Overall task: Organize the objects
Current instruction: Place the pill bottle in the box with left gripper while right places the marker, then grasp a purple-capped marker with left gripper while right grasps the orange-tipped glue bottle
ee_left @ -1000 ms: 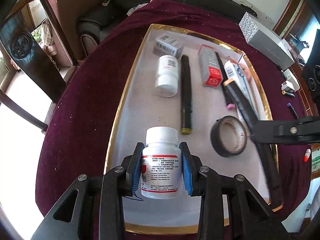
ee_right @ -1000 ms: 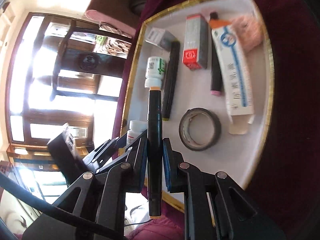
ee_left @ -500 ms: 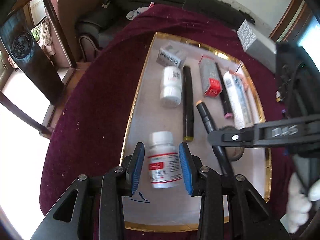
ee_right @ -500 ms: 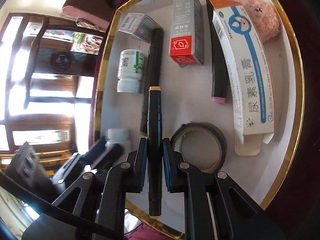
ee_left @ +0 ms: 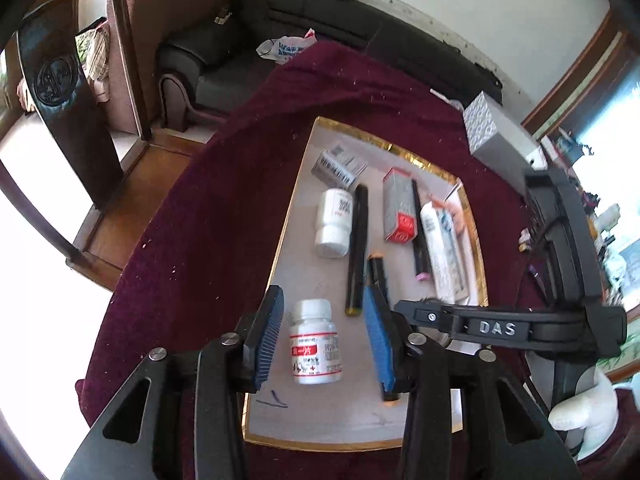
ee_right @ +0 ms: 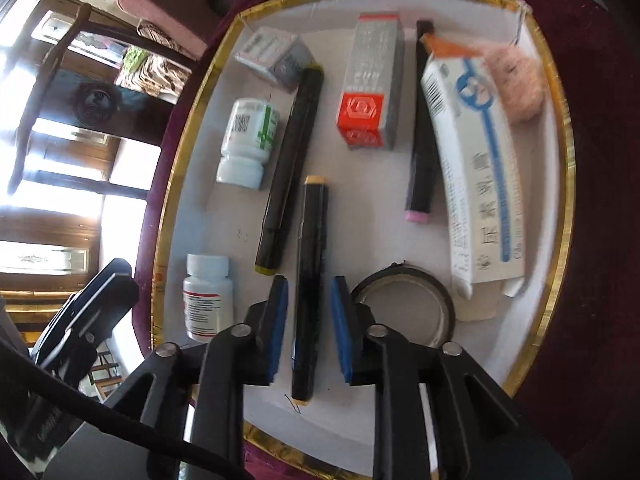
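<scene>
A white pill bottle with a red label (ee_left: 316, 344) (ee_right: 208, 296) lies on the gold-rimmed white tray (ee_left: 281, 248) (ee_right: 176, 184) near its front left corner. My left gripper (ee_left: 326, 340) hangs above it, jaws opening, both blue pads clear of the bottle. A black marker with orange ends (ee_right: 310, 280) lies flat on the tray between the pads of my right gripper (ee_right: 309, 328). Its jaws are opening too, with a gap on each side of the marker. The right gripper's body (ee_left: 500, 326) crosses the left wrist view.
Also on the tray are a green-labelled bottle (ee_right: 248, 140), a yellow-capped black marker (ee_right: 290, 168), a red and grey box (ee_right: 370, 84), a pink-tipped marker (ee_right: 420, 132), a long white and blue box (ee_right: 476, 168), a tape roll (ee_right: 404, 308) and a small grey box (ee_right: 272, 56). A silver box (ee_left: 496, 136) sits on the maroon cloth.
My left gripper has let go of the red-labelled bottle and risen above it. My right gripper lowered the orange-ended marker onto the tray and its jaws parted from it.
</scene>
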`<state>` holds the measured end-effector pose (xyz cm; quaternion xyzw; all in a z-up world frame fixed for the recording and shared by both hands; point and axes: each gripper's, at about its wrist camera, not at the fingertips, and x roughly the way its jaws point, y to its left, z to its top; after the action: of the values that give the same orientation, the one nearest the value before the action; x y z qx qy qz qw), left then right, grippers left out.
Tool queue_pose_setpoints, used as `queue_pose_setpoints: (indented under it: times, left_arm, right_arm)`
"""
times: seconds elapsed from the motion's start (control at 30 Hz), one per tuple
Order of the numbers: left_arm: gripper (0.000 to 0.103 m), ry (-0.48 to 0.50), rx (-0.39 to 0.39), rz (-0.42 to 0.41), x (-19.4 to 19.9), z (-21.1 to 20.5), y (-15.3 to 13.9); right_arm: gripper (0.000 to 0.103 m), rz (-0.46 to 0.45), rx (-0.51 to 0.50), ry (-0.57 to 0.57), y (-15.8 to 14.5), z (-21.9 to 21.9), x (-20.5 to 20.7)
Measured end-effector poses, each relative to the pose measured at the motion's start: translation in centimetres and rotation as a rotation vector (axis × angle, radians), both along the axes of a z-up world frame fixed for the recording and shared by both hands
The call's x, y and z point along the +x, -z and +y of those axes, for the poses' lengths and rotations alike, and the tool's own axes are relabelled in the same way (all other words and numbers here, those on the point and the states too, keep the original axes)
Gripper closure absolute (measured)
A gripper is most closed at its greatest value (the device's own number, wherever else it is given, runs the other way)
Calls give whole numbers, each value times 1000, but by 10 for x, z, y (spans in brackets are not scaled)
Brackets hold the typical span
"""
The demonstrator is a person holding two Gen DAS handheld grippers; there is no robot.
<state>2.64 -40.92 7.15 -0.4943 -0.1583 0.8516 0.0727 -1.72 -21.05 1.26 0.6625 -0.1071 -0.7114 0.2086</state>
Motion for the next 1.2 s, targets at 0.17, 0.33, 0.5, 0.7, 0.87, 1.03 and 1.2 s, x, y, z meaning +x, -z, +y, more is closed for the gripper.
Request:
queue_pose_setpoints:
  times: [0.17,0.33,0.5,0.7,0.87,1.03,1.2]
  left_arm:
    - [66,10,82,23,-6,16,-13]
    - [66,98,106,74,-6,56,-32]
    - [66,174,91,68,5,103,-38]
    - [66,195,50,13,25,141,-30]
    - [66,172,40,-15,35,161,-26]
    - [66,167,36,-28,39,180,-22]
    - [66,187,42,-40,32,210,-14]
  right_arm:
    - [64,85,-5,59,-26,29,2]
    - [52,190,45,171,-48,103,10]
    - [52,211,184,386,-43,232,4]
    - [52,130,255,583,-16,385,-19]
    - [52,80,169,573,8,410,-34]
    - [44,16,-31,404,20,350,-29]
    - [44,30,-128,273,6,306,-7]
